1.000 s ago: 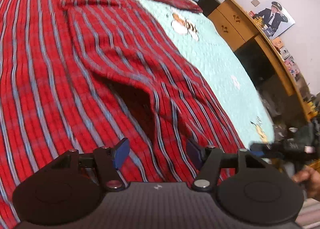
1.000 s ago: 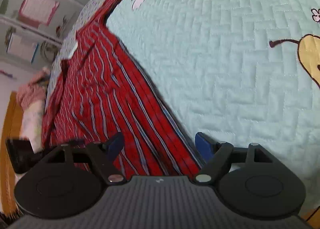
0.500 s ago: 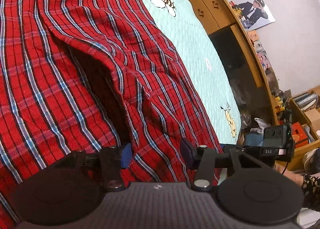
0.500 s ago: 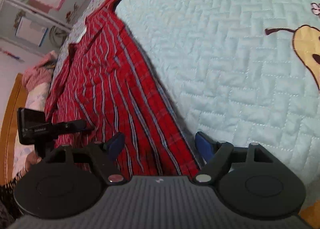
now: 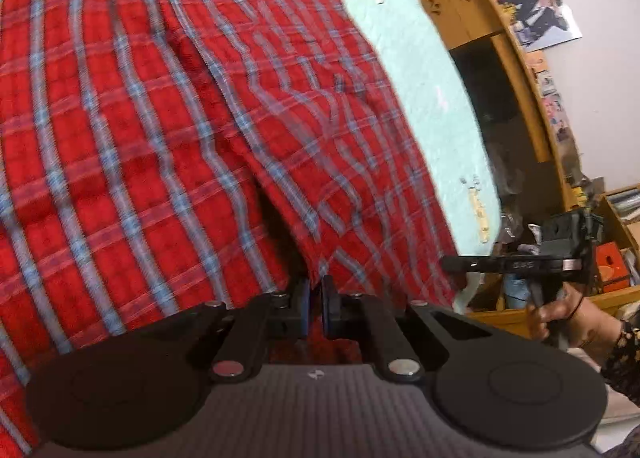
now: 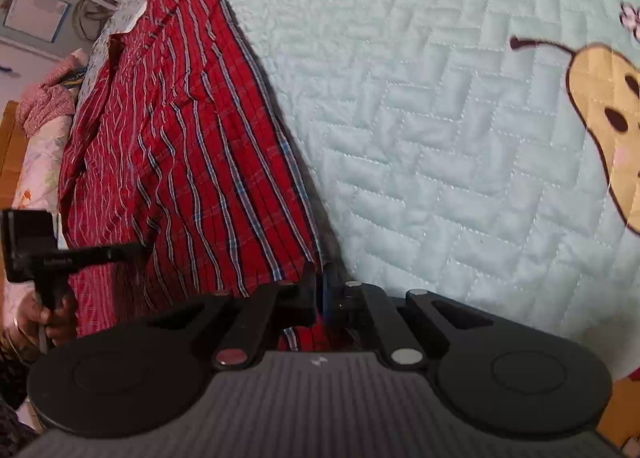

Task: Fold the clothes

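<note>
Item: shirt, red plaid with light blue and white stripes, woven cloth. It lies spread flat on a bed, over a pale mint quilt stitched in a herringbone pattern and printed with cartoon bees. One side edge runs straight along the bare quilt; a long fold or raised pleat crosses the cloth near the hem.

Left claw: jaws have just been closing and now stand pinched together on the shirt's hem, at the foot of that fold.

Right claw: jaws have likewise just been closing and grip the hem at the shirt's corner, where the cloth meets the quilt.

Surroundings: wooden bed frame beyond the quilt; a poster on the wall; a pink bundle of bedding at the far end.
</note>
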A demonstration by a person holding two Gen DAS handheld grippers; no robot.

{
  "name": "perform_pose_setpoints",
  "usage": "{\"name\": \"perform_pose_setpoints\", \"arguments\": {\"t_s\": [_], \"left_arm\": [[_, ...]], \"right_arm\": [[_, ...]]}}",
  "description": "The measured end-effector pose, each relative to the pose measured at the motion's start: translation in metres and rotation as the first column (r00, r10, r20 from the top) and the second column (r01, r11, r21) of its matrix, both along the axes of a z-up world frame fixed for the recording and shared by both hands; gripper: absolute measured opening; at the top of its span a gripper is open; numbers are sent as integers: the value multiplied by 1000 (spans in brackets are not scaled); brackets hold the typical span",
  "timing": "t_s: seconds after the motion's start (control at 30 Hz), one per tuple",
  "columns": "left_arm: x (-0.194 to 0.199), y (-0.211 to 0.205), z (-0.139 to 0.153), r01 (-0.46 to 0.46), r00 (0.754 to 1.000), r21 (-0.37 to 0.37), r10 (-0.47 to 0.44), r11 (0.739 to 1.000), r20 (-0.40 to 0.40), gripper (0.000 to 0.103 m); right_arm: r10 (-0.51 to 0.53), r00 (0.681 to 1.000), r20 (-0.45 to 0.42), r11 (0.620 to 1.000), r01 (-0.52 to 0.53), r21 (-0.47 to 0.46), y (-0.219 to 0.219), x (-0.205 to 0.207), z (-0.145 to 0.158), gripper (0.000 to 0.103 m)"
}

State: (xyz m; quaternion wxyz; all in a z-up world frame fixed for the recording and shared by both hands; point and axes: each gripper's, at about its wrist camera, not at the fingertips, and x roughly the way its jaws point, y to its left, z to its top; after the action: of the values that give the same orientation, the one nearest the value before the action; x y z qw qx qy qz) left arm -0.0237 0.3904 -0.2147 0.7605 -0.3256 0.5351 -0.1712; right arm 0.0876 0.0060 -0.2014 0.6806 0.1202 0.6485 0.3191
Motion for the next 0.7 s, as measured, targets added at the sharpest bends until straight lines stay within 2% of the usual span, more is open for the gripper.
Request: {"name": "perform_pose_setpoints", "arguments": {"t_s": [0.07, 0.13, 0.2, 0.23, 0.33, 0.37, 0.4, 0.43, 0.5, 0.53, 0.6, 0.7], "left_arm": [[1, 0, -2, 0, 1000, 7, 0, 1000, -2, 5], [0, -3, -1, -9, 1000, -10, 9, 1000, 6, 21], [-1, -7, 1, -21, 1000, -41, 22, 999, 16, 46], [-2, -9, 2, -27, 999, -49, 28, 998, 19, 54], [1, -23, 2, -28, 999, -25, 28, 999, 25, 58], [2, -26, 2, -32, 999, -13, 32, 999, 24, 56], [1, -27, 1, -43, 999, 4, 42, 999, 19, 46], [0, -29, 1, -47, 999, 30, 47, 998, 9, 26], [-2, -32, 0, -43, 999, 81, 44, 996, -15, 3], [-5, -31, -1, -42, 999, 81, 44, 996, -27, 2], [-10, -29, -4, -34, 998, 67, 38, 997, -56, 0], [-15, -33, -4, 7, 997, 84, 0, 996, -76, 0]], "right_arm": [[-1, 1000, -15, 1000, 2, 9, -2, 0, -2, 3], [6, 1000, -16, 1000, -6, 10, -2, -1, -3, 3], [7, 1000, -16, 1000, -7, 16, -2, -1, -3, 3], [2, 1000, -18, 1000, -2, 20, -3, -1, -3, 3], [-32, 999, 15, 999, 32, 29, -4, 3, 7, 10], [-63, 997, 50, 997, 61, 38, -4, 6, 14, 10], [-97, 991, 87, 994, 93, 55, -3, 10, 21, 11], [-132, 983, 131, 989, 121, 86, 1, 18, 29, 11], [-178, 958, 225, 977, 145, 156, 18, 36, 43, 12], [-187, 944, 272, 971, 135, 199, 32, 48, 49, 12], [-199, 915, 350, 953, 98, 286, 66, 76, 55, 21], [-232, 888, 398, 912, 55, 407, 131, 122, 51, 24]]}}
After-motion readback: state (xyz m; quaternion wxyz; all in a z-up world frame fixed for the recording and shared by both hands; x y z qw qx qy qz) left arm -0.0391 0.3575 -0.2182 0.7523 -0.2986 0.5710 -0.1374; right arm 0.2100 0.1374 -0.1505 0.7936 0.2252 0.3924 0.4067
